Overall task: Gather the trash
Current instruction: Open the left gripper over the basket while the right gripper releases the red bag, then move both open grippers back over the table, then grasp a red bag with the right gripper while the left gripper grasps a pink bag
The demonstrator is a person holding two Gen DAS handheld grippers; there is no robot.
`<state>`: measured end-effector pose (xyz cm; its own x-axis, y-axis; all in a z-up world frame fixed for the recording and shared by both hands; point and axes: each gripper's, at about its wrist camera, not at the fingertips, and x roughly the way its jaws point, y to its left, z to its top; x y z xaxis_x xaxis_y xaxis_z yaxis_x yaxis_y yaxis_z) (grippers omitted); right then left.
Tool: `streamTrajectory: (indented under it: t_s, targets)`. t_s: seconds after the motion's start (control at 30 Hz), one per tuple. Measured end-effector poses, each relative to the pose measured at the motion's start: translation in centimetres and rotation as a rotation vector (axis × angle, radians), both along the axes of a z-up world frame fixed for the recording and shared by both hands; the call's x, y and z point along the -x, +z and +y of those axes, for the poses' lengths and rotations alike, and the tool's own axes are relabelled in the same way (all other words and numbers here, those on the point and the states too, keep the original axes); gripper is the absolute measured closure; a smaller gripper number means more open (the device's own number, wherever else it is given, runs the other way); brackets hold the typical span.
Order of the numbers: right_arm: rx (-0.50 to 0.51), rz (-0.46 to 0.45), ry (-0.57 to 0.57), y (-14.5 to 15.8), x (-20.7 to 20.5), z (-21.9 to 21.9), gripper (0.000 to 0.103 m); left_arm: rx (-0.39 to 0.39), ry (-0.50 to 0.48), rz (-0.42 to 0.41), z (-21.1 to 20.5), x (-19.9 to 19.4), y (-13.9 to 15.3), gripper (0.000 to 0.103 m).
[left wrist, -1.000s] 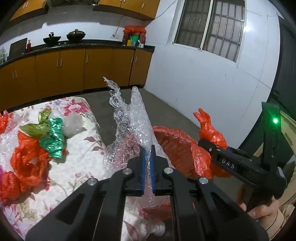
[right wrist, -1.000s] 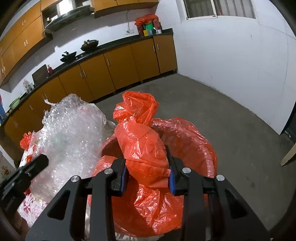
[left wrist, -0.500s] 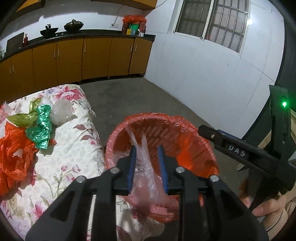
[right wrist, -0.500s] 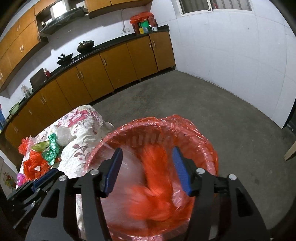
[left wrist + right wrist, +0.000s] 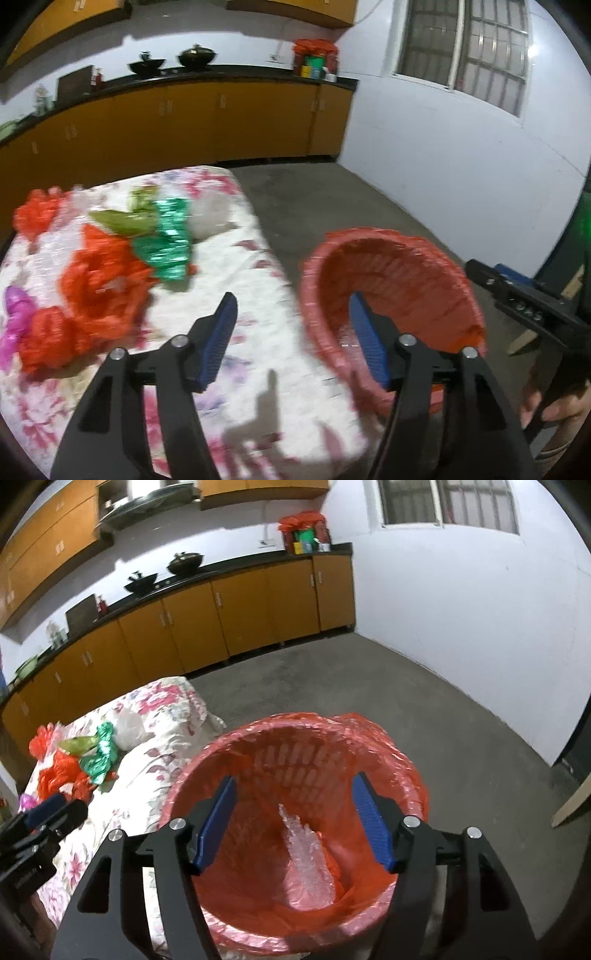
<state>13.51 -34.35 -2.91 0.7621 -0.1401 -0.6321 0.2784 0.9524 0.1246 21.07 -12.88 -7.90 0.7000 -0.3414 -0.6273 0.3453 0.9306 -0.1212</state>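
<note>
A red basket lined with an orange bag (image 5: pixel 388 753) stands beside the table; it also shows in the left wrist view (image 5: pixel 399 258). Clear bubble wrap (image 5: pixel 306 860) and an orange bag lie inside it. My right gripper (image 5: pixel 291 823) is open and empty above the basket mouth. My left gripper (image 5: pixel 291 339) is open and empty over the table's right edge, by the basket rim. On the floral tablecloth (image 5: pixel 266 354) lie orange bags (image 5: pixel 99 273), a green foil wrapper (image 5: pixel 170 240), a yellow-green wrapper (image 5: pixel 122 218), a clear bag (image 5: pixel 210 214) and a purple scrap (image 5: pixel 14 306).
Orange kitchen cabinets (image 5: pixel 221 613) with a black counter line the far wall. Bare grey floor (image 5: pixel 424 686) lies beyond the basket, with a white wall (image 5: pixel 480 609) to the right. A wooden board (image 5: pixel 572 805) leans at the far right.
Both grippers opened and dropped their loads: the bubble wrap and the orange bag now lie in the basket. My left gripper has swung left towards the table.
</note>
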Motion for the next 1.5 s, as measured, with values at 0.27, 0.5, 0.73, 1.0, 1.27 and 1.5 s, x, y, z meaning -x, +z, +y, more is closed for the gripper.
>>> streamTrajectory:
  t_s: [0.27, 0.5, 0.73, 1.0, 1.27, 1.5]
  targets:
    - [-0.019, -0.006, 0.138, 0.7, -1.3, 5.6, 0.037, -0.074, 0.207, -0.064, 8.3, 1.1, 0.2, 0.028]
    - [-0.035, 0.005, 0.3, 0.7, -3.1, 12.9, 0.037, -0.115, 0.408, -0.095, 16.6, 2.1, 0.1, 0.025]
    - [-0.05, 0.009, 0.448, 1.1, -5.2, 20.8, 0.037, -0.106, 0.55, -0.091, 23.7, 3.0, -0.6, 0.025]
    - [-0.037, 0.035, 0.503, 0.1, -8.0, 27.8, 0.034, -0.07, 0.63, -0.065, 28.1, 4.4, -1.3, 0.024]
    - [-0.082, 0.11, 0.446, -2.5, -11.3, 30.7, 0.034, -0.037, 0.653, -0.047, 30.7, 4.7, -2.0, 0.024]
    - [-0.066, 0.159, 0.431, -3.9, -12.9, 31.3, 0.054, -0.02, 0.624, -0.035, 30.7, 3.6, -2.6, 0.024]
